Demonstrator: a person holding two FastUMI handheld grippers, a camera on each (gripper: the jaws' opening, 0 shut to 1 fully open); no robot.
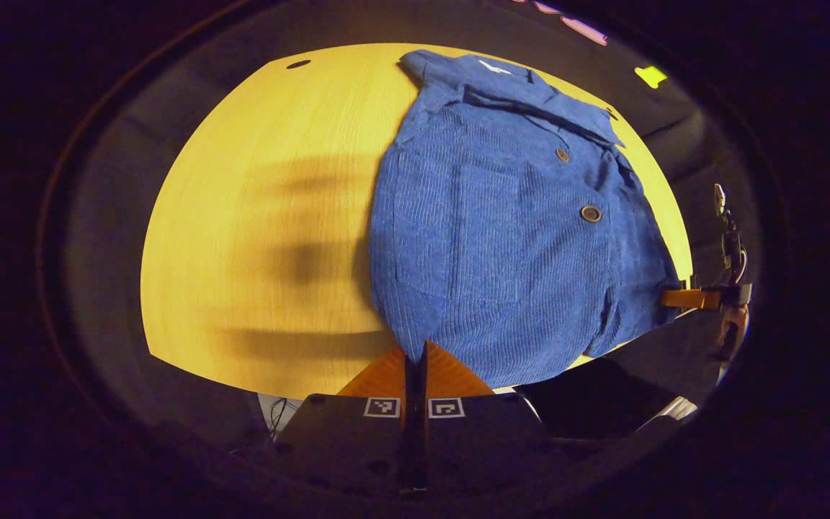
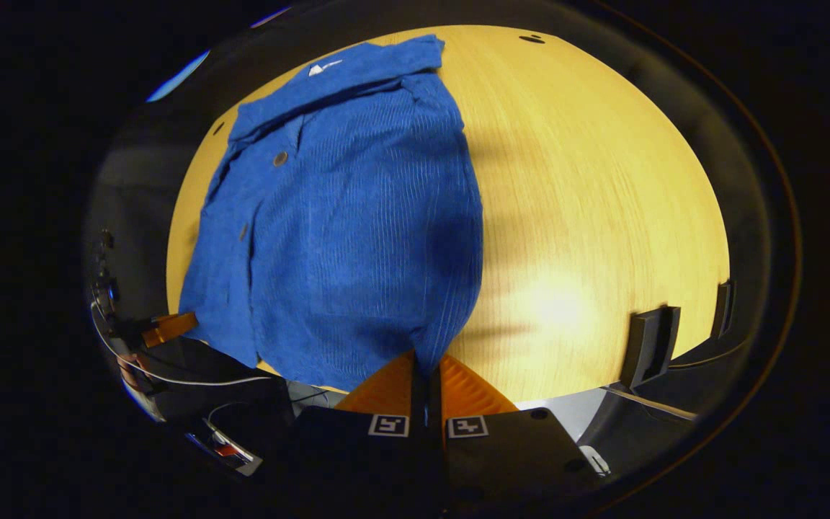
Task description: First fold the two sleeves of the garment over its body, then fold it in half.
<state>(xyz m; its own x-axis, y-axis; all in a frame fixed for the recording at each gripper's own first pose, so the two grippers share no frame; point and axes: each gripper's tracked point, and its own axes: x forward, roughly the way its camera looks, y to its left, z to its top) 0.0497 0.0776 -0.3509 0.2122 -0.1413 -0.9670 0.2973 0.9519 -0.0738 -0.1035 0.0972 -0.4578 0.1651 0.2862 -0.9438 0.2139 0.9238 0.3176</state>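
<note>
A blue corduroy garment (image 1: 501,231) lies flat on the yellow wooden table (image 1: 256,216), collar at the far end, hem at the near edge. Its sleeves look folded in over the body. My left gripper (image 1: 415,355) is shut on the hem's near left corner. In the right gripper view the garment (image 2: 343,216) fills the left half of the table (image 2: 602,202), and my right gripper (image 2: 426,364) is shut on the hem's other corner. Each view also has the other gripper at the far corner: the right gripper (image 1: 681,298) and the left gripper (image 2: 170,326).
Two dark brackets (image 2: 649,346) stand at the table's near right edge in the right gripper view. A small dark hole (image 1: 298,64) marks the table's far corner. Bare tabletop lies beside the garment. Cables and dark gear (image 2: 192,389) hang below the table edge.
</note>
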